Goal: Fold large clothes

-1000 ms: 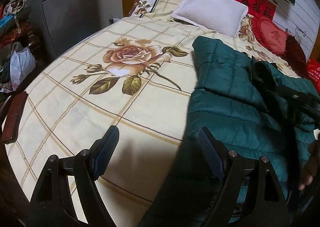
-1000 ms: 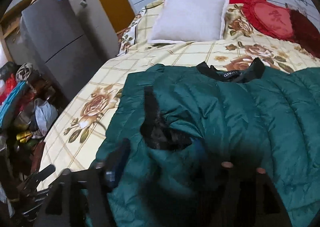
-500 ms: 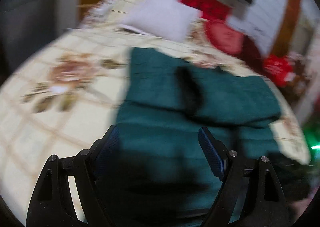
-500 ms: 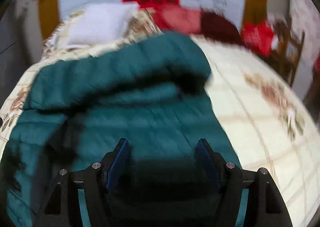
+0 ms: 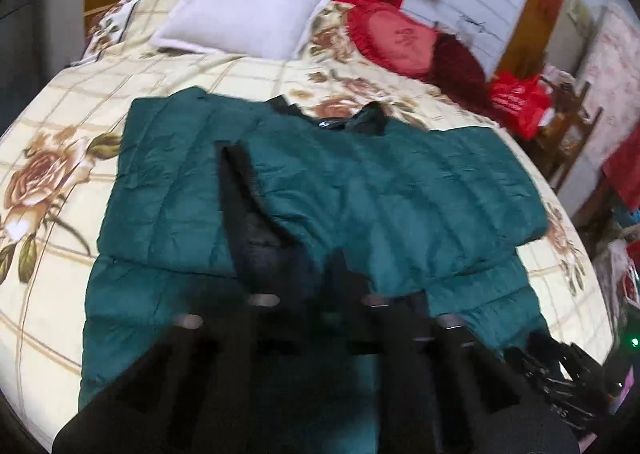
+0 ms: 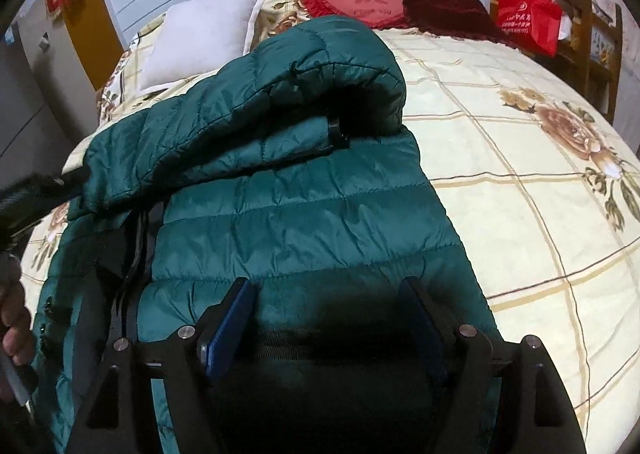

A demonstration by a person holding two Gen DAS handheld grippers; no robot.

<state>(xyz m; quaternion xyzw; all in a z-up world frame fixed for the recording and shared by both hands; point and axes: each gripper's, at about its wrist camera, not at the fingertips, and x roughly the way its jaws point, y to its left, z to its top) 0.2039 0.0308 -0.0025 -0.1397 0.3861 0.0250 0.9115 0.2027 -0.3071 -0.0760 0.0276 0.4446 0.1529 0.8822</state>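
Note:
A teal quilted jacket [image 5: 400, 194] lies on the flowered bed sheet [image 5: 60, 114] with both sleeves folded across its body and its dark collar toward the pillows. My left gripper [image 5: 320, 286] is blurred above the jacket's lower middle, by the dark front opening. Its jaws are drawn together, and I cannot make out any cloth caught between them. In the right wrist view the jacket [image 6: 300, 214] fills the centre, with one sleeve lying over the chest. My right gripper [image 6: 328, 302] hovers at the hem on that side. Its blue pads [image 6: 228, 318] stand apart and are still opening, clear of the fabric.
A white pillow [image 5: 244, 2], a red heart cushion [image 5: 396, 38] and a dark red cushion sit at the head of the bed. A red bag [image 5: 516, 98] rests on a wooden chair [image 5: 568, 122] beside the bed. A person's hand [image 6: 16, 326] shows at the left edge.
The left gripper swung from the bare sheet to over the jacket and its jaws closed. The right gripper moved to the jacket's right side, down near the hem. A sleeve now lies folded across.

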